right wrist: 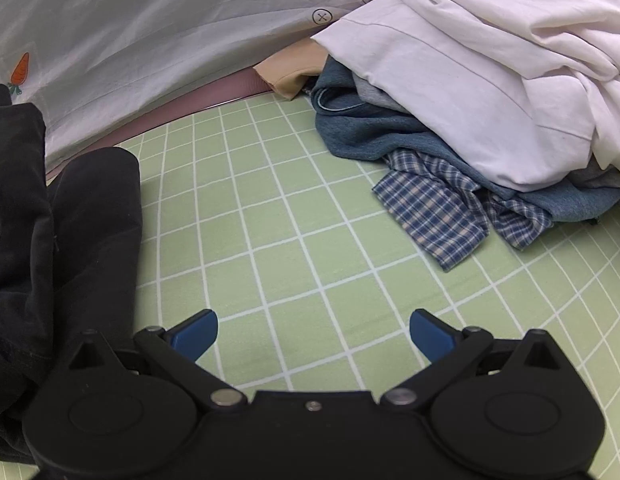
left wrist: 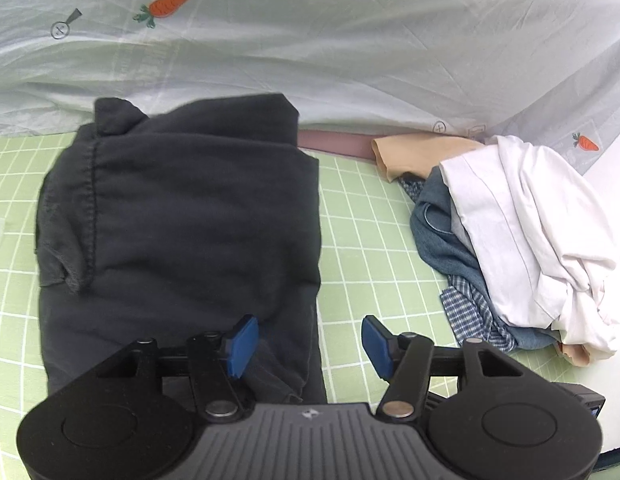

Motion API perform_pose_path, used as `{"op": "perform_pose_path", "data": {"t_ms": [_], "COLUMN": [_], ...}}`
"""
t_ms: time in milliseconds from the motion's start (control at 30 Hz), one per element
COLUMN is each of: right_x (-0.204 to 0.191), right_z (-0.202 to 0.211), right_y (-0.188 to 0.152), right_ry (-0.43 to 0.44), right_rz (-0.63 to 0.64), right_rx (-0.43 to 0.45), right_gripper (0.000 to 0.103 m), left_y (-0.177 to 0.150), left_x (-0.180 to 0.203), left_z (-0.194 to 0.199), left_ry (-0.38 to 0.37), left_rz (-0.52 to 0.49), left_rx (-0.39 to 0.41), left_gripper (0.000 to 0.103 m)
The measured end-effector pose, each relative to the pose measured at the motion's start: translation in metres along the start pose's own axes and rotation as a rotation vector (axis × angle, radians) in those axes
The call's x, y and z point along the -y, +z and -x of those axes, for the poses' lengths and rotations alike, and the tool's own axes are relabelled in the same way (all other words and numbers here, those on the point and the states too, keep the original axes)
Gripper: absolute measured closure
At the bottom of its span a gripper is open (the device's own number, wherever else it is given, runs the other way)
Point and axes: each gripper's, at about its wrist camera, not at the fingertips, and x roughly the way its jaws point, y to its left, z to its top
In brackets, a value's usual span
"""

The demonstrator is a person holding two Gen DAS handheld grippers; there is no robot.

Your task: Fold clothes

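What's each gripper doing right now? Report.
Left gripper: open, holding nothing, at the folded black garment's near right edge.
Right gripper: open, empty, over the green grid mat.

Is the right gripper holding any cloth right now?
No. The right gripper is open, its blue fingers spread over the bare green checked sheet, with the dark garment lying off to their left.

Green mat [left wrist: 373, 216] with white grid lines covers the surface. Behind it hangs a pale, wrinkled sheet [left wrist: 310, 40], printed with an orange carrot [left wrist: 166, 4], small round marks and another carrot [left wrist: 586, 142] at right. A dusky pink strip [left wrist: 333, 142] runs between the mat's far edge and the sheet. Plain white surface [left wrist: 605, 380] at far right.
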Motion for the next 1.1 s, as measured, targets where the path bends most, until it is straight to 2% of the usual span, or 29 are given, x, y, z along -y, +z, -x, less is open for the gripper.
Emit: {"op": "perform_pose_path", "data": {"t_ms": [100,200,267,433,533,633,767,967,1033,1067,1100], "right_x": [-0.01,-0.022,-0.032,-0.061,-0.078,-0.095,-0.117,-0.132,-0.129,-0.127,-0.125], "right_z": [0.007,0.012,0.014,0.015,0.017,0.018,0.013,-0.01,-0.016,-0.019,-0.022], "right_y": [0.007,0.015,0.021,0.037,0.046,0.053,0.057,0.058,0.059,0.059,0.059], "right_ry": [0.024,0.051,0.079,0.164,0.234,0.327,0.446,0.505,0.558,0.579,0.6], "right_rz": [0.007,0.018,0.027,0.061,0.084,0.108,0.151,0.147,0.099,0.065,0.032], "right_rx": [0.022,0.044,0.052,0.061,0.07,0.066,0.044,-0.03,-0.069,-0.095,-0.122], "right_gripper": [0.0,0.0,0.0,0.0,0.0,0.0,0.0,0.0,0.005,0.014,0.015], "left_y": [0.006,0.007,0.008,-0.004,-0.012,-0.016,-0.016,-0.019,-0.019,-0.019,-0.019], "left_x": [-0.016,-0.036,-0.055,-0.098,-0.123,-0.128,-0.123,-0.133,-0.134,-0.135,-0.134], "left_z": [0.023,0.036,0.038,0.029,0.024,0.017,0.004,-0.002,-0.003,-0.004,-0.004], "left_ry": [0.048,0.156,0.263,0.332,0.372,0.358,0.376,0.349,0.347,0.346,0.349], "left_rz": [0.015,0.008,0.008,0.098,0.153,0.151,0.104,0.139,0.146,0.151,0.149], "left_rx": [0.047,0.072,0.055,-0.028,-0.078,-0.078,-0.082,-0.095,-0.097,-0.098,-0.098], "left_gripper": [0.04,0.038,0.038,0.038,0.03,0.028,0.026,0.021,0.021,0.021,0.021]}}
